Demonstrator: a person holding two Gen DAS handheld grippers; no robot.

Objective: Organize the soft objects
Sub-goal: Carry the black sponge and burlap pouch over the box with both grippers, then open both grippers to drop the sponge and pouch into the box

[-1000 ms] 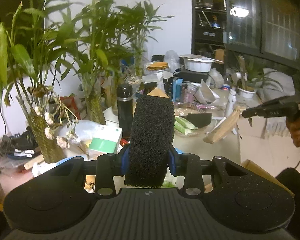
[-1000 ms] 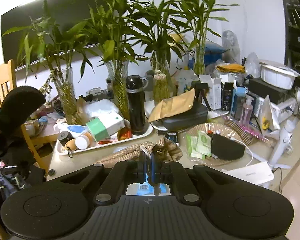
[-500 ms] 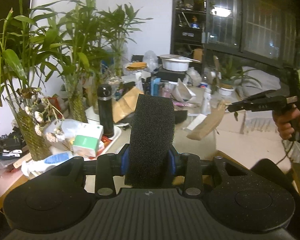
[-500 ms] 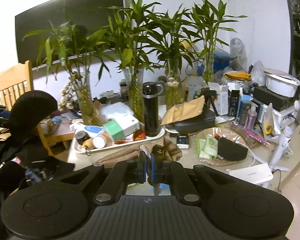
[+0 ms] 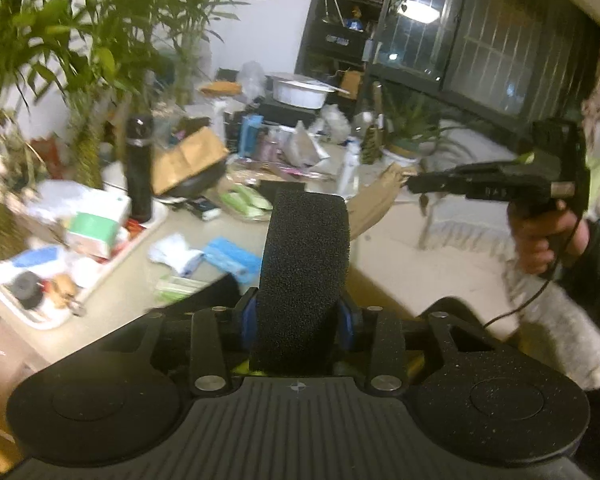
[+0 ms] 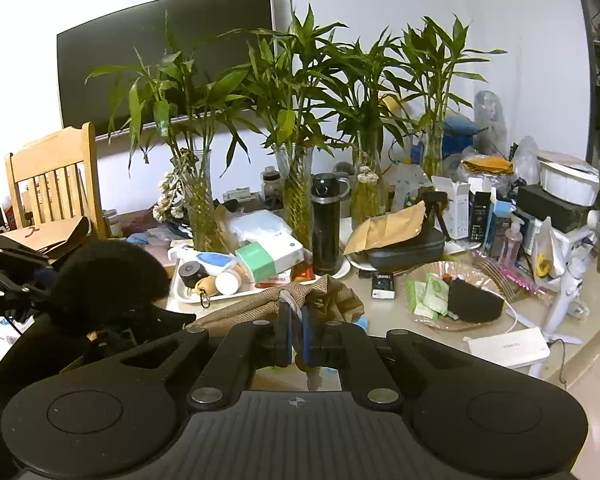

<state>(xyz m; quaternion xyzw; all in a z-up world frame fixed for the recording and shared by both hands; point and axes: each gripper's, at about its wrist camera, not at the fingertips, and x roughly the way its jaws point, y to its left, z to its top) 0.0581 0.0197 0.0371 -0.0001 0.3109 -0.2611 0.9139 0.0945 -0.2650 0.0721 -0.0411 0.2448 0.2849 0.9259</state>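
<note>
A tall black foam sponge (image 5: 304, 264) stands upright between the blue pads of my left gripper (image 5: 298, 320); the jaws are opening, but the pads still press its sides. The right wrist view shows that sponge (image 6: 108, 280) at far left. My right gripper (image 6: 296, 320) is shut on a fold of tan burlap cloth (image 6: 260, 304), which hangs over the table's near edge. From the left wrist view, the right gripper (image 5: 412, 182) is held in a hand at right, with the burlap cloth (image 5: 376, 200) drooping from its tip. A second black sponge (image 6: 474, 300) lies on a glass plate (image 6: 420, 272).
A white cloth (image 5: 176, 254) and a blue cloth (image 5: 232, 260) lie on the beige table (image 5: 400, 264). A white tray (image 6: 188, 296) of bottles, a black flask (image 6: 326, 228), bamboo vases (image 6: 202, 208), a white box (image 6: 508, 346) and a phone stand (image 6: 572, 280) crowd it. A wooden chair (image 6: 56, 184) stands left.
The left wrist view has swung right and tilted down, bringing the white and blue cloths into sight. My right gripper has drawn back and up with the burlap. Both grips look unchanged.
</note>
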